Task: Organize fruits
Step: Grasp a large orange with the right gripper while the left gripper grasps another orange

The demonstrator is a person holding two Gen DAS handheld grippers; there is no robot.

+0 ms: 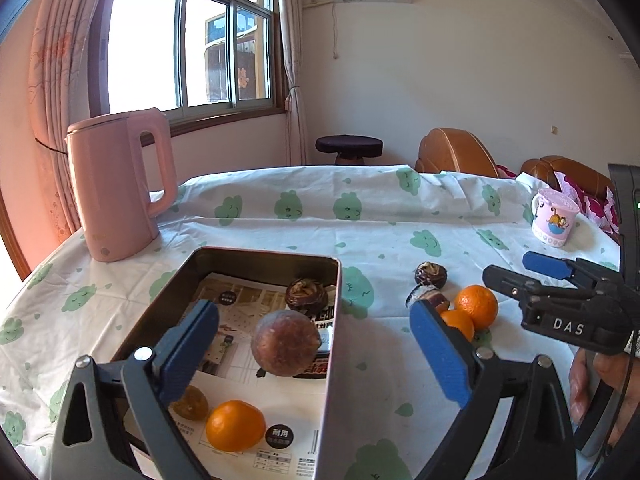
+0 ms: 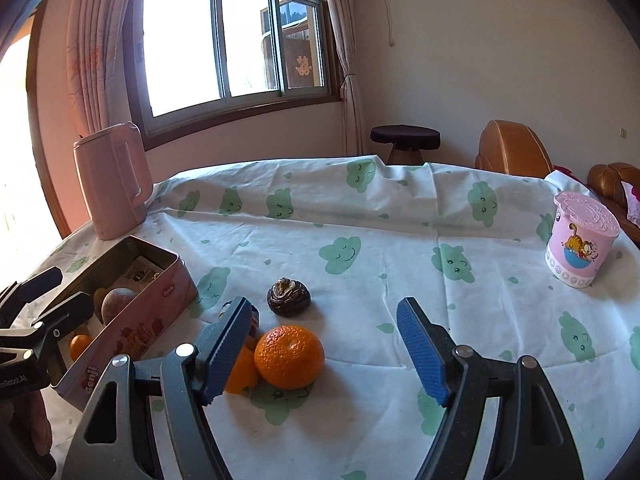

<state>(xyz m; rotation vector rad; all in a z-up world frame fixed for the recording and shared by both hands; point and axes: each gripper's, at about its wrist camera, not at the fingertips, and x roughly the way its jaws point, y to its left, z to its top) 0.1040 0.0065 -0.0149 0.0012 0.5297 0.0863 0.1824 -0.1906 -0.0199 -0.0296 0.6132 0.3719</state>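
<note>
- Hovering over the pink tin [image 1: 334,360], the left gripper [image 1: 316,356] has its fingers spread wide, nothing clamped; a brown round fruit [image 1: 286,343] sits between them, whether in mid-air I cannot tell.
- Inside the tin: an orange [image 1: 235,425] and a dark fruit [image 1: 306,294].
- Right gripper [image 2: 328,354], fingers apart, hangs near the big orange [image 2: 289,357] on the tablecloth [image 2: 400,248], not pressing it.

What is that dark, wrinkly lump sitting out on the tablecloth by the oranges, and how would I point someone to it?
Start at the pink tin box on the cloud-print tablecloth, then look just right of it to the oranges lying loose on the cloth. Right behind them sits the dark lump, apparently a dried fruit: near-black, shrivelled and folded, with a pale crumpled top, unlike its smooth, bright neighbours.
</note>
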